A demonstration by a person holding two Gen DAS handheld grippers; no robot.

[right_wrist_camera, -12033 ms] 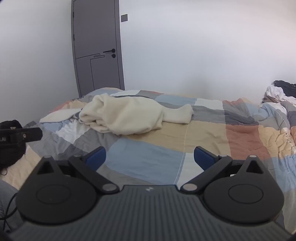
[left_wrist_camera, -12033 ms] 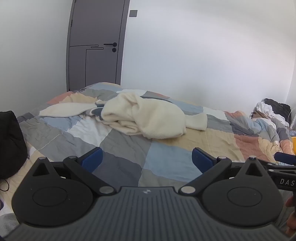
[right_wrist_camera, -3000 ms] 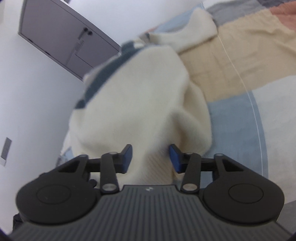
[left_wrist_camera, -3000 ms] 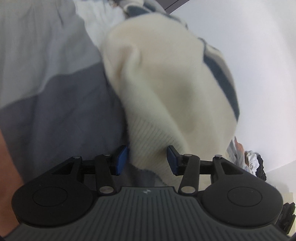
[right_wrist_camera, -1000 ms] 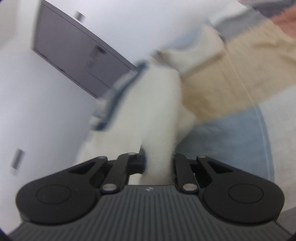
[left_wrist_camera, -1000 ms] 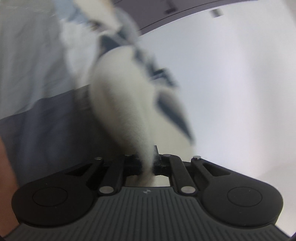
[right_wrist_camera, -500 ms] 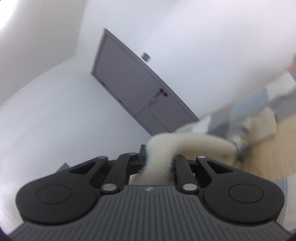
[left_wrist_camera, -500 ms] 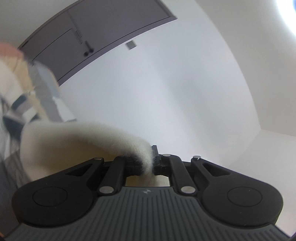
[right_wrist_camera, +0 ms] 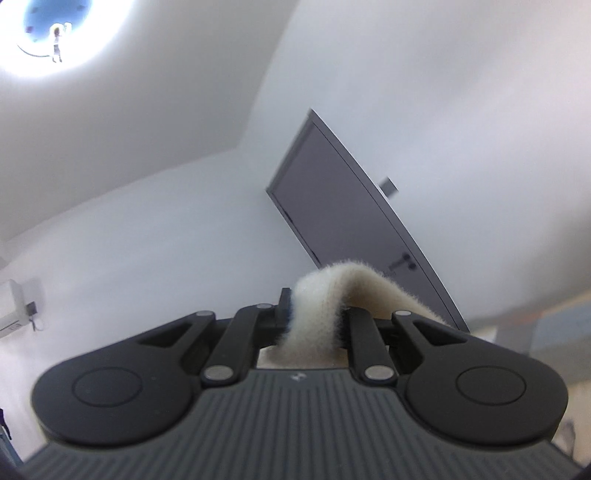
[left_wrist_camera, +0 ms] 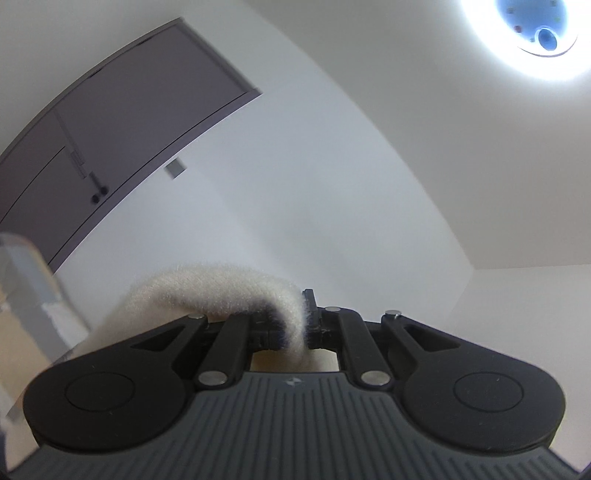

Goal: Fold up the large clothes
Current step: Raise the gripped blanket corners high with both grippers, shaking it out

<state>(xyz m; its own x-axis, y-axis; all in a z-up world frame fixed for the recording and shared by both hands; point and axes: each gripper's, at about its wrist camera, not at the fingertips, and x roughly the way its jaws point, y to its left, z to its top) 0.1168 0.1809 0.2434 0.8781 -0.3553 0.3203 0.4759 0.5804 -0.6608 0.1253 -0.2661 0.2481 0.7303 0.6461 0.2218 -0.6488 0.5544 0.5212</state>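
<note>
- While both cameras tilt up at wall and ceiling, the left gripper (left_wrist_camera: 295, 326) has its fingers pinched on a fold of the cream fuzzy knit garment (left_wrist_camera: 207, 291); the cloth arches up and trails off toward the lower left of the frame.
- Right gripper (right_wrist_camera: 314, 321): fingers clamped on the same cream fabric (right_wrist_camera: 347, 286), which loops over toward the lower right.
- Grey panelled door (left_wrist_camera: 122, 122) at upper left of the left view; it shows at centre right (right_wrist_camera: 343, 221) in the right view.
- Round bright ceiling lamp (left_wrist_camera: 535, 33) at upper right, left view.
- White wall-mounted unit (right_wrist_camera: 13, 306) at left edge, right view.
- Patchwork bed cover (left_wrist_camera: 22, 295), blurred, at the left edge.
</note>
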